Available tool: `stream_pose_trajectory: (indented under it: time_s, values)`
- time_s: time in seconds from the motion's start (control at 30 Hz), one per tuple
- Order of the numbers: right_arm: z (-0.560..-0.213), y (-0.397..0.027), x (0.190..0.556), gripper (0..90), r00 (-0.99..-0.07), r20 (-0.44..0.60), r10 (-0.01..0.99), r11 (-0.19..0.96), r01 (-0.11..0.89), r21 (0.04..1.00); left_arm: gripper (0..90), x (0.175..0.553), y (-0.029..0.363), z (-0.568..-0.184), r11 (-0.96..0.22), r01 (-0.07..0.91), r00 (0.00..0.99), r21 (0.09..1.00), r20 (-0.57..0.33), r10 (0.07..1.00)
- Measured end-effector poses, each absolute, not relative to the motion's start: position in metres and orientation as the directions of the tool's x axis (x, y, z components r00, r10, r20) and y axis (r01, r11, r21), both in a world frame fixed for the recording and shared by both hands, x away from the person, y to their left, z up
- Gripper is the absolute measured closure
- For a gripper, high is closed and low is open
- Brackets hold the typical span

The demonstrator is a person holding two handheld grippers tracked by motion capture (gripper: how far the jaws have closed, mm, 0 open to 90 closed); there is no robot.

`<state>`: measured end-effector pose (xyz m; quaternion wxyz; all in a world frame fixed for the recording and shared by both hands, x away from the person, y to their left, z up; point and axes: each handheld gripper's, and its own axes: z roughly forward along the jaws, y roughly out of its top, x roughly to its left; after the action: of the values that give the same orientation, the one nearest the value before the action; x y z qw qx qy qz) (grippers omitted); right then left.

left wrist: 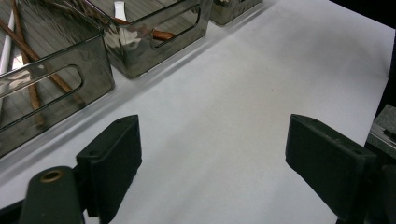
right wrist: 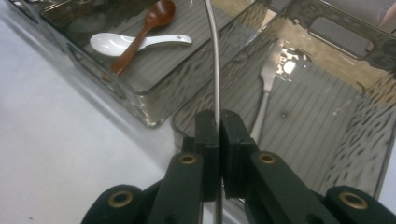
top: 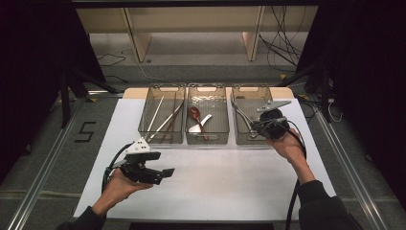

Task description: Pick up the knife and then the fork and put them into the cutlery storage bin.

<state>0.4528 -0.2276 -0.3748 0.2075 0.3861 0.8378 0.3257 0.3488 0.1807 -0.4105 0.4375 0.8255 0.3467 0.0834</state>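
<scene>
A thin metal utensil is clamped edge-on between the fully closed jaws of the right hand-held gripper; its far end cannot be made out. Directly below and beyond this hand-held gripper the right bin is seen, with a metal fork lying inside. To its left the middle bin is placed, containing a wooden spoon and a white spoon. The left hand-held gripper is held wide open and empty above the white surface, the left bin ahead of it.
</scene>
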Motion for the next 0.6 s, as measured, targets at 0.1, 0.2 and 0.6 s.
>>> stream_pose_trajectory:
  time_s: [0.1, 0.2, 0.6]
  values:
    - [-0.376, -0.231, 0.459, 87.4, -0.600, -0.087, 0.795, 0.476, 0.529, 0.703, 17.9, 0.349, 0.180, -0.411, -0.376, 0.501, 0.744, 0.780, -0.167, 0.647]
    - [-0.378, -0.234, 0.466, 87.4, -0.582, -0.073, 0.810, 0.456, 0.546, 0.703, 17.9, 0.349, 0.181, -0.411, -0.375, 0.503, 0.743, 0.779, -0.168, 0.648]
    - [-0.379, -0.237, 0.493, 87.5, -0.506, -0.055, 0.861, 0.403, 0.611, 0.682, 17.9, 0.349, 0.181, -0.411, -0.375, 0.500, 0.745, 0.781, -0.168, 0.645]
